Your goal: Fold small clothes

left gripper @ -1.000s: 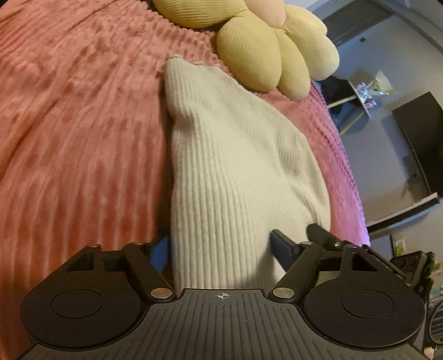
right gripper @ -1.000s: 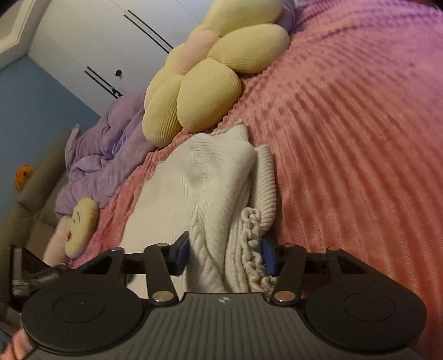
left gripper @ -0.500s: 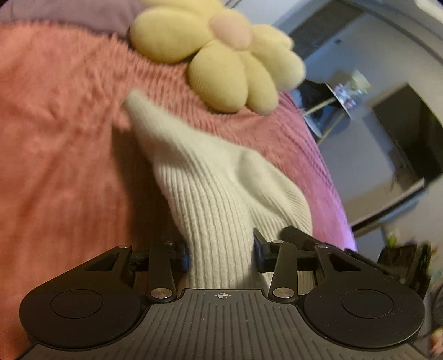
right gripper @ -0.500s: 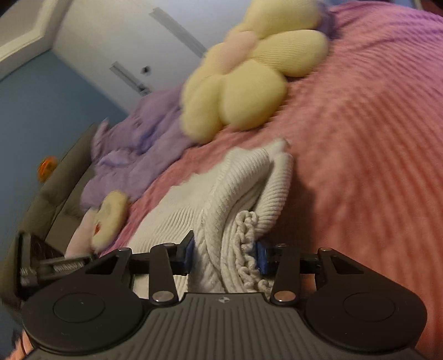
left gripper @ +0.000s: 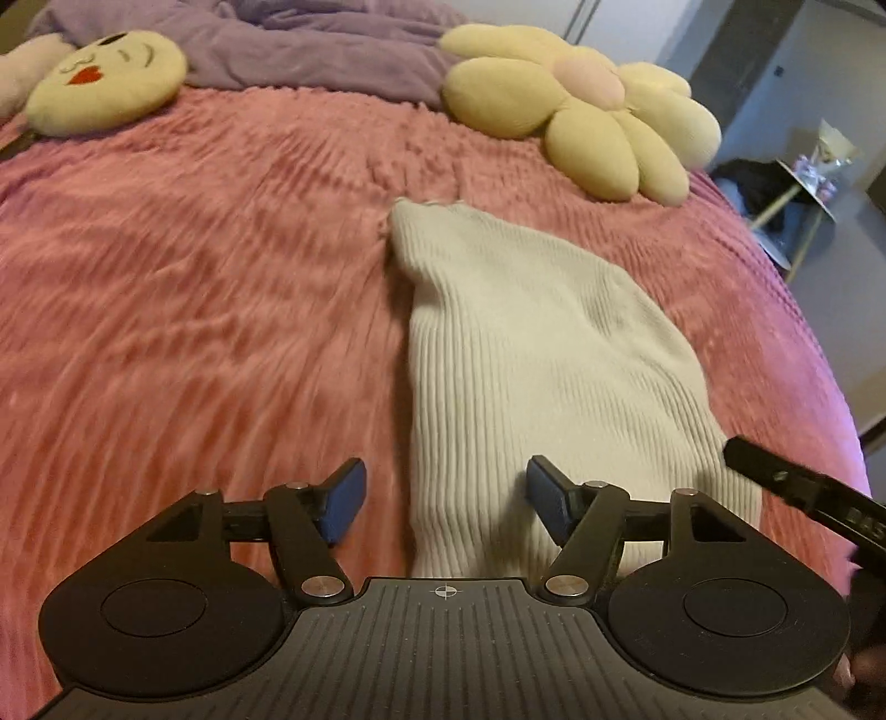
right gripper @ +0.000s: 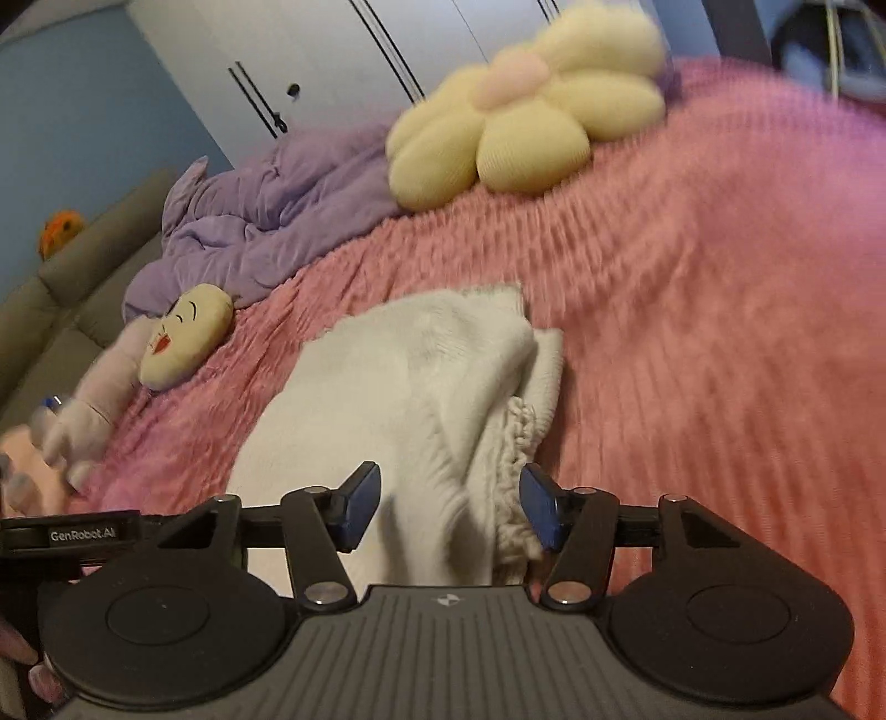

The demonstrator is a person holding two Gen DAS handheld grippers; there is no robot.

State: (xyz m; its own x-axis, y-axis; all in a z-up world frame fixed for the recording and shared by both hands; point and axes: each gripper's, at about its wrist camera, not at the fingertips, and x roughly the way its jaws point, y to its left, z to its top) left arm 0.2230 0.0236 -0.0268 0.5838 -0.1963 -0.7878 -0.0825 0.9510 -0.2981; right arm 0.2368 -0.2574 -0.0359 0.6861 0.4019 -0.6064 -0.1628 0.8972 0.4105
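Observation:
A cream ribbed knit garment lies folded lengthwise on the pink bedspread. My left gripper hovers at its near end. Its jaws are opening, and the garment's left edge lies between the blue pads without touching them. The right wrist view shows the same garment with its frilled edge on the right. My right gripper is opening too, with cloth bunched loosely between its pads. Each gripper shows in the other's view, the right gripper and the left gripper close beside one another.
A yellow flower cushion lies just beyond the garment. A face pillow and a purple duvet sit at the bed's far side. A side table stands off the bed's right edge. Bare bedspread stretches away on both sides.
Half a second ago both grippers were pinching the garment's near end. Now their jaws have spread, both have drawn back and risen, and the garment lies flat.

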